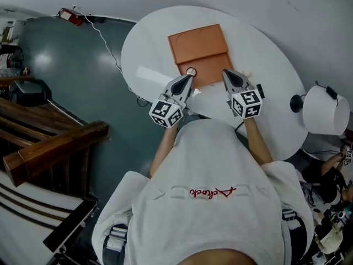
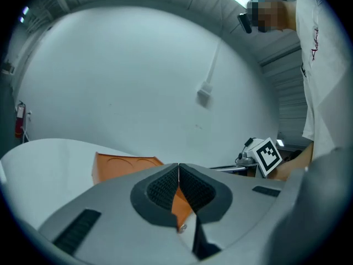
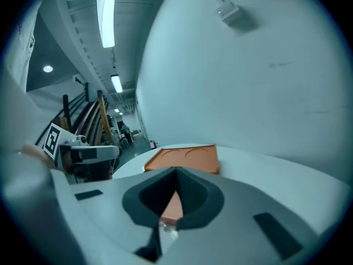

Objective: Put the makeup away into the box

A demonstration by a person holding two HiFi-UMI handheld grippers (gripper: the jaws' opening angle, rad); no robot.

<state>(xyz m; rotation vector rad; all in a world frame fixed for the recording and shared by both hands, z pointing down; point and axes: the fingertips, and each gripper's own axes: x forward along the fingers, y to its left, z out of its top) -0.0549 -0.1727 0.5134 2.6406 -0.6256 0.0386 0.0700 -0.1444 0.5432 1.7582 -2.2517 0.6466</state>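
Round white counter [image 1: 265, 54] stands on a dark grey-green floor [image 1: 71, 65], with a pale wall [image 2: 138, 81] behind. Orange box [image 1: 198, 48] lies flat near the counter's middle. Left gripper [image 1: 190, 77] and right gripper [image 1: 226, 72] hover at its near edge, both with jaws closed and nothing between them.

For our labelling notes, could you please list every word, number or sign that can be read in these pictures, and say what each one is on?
No text reads clearly.
On the shirt: red stitched script, too small and curly to read.
On the left gripper and the right gripper: black-and-white square markers, no letters.
On the orange box: no print to be seen.
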